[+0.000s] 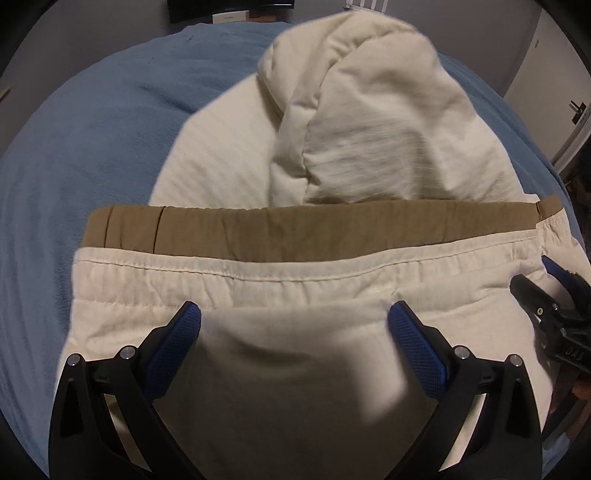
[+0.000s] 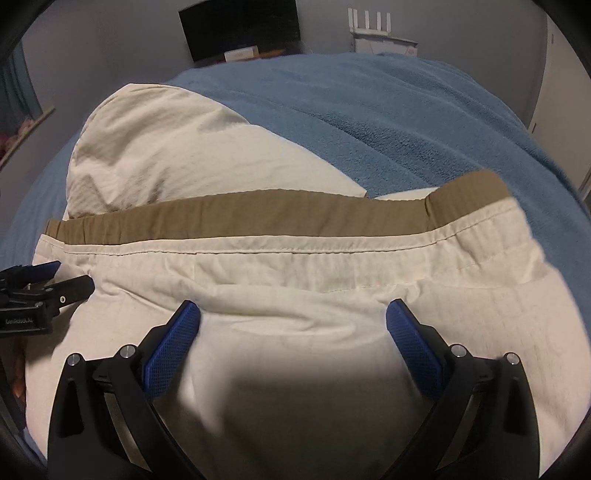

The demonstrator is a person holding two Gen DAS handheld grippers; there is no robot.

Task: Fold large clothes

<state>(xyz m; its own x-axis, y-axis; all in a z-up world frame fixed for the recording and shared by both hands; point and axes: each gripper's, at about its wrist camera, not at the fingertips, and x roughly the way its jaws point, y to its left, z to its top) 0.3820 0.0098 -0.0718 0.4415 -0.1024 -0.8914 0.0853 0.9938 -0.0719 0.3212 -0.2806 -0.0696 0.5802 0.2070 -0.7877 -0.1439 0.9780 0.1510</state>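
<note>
Cream trousers (image 1: 280, 288) with a tan inner waistband (image 1: 295, 229) lie on a blue blanket (image 1: 92, 147); their legs are bunched in a heap (image 1: 369, 122) beyond the waistband. They also show in the right wrist view (image 2: 295, 266), tan band (image 2: 258, 218) included. My left gripper (image 1: 293, 317) is open just over the cloth below the waistband, holding nothing. My right gripper (image 2: 293, 317) is open the same way over the cloth. Each gripper shows at the edge of the other's view: the right one (image 1: 546, 291), the left one (image 2: 48, 284).
The blue blanket (image 2: 406, 118) covers the bed all around the trousers. A dark screen (image 2: 240, 29) and a white rack (image 2: 369, 26) stand against the far wall. A door (image 1: 576, 110) is at the right.
</note>
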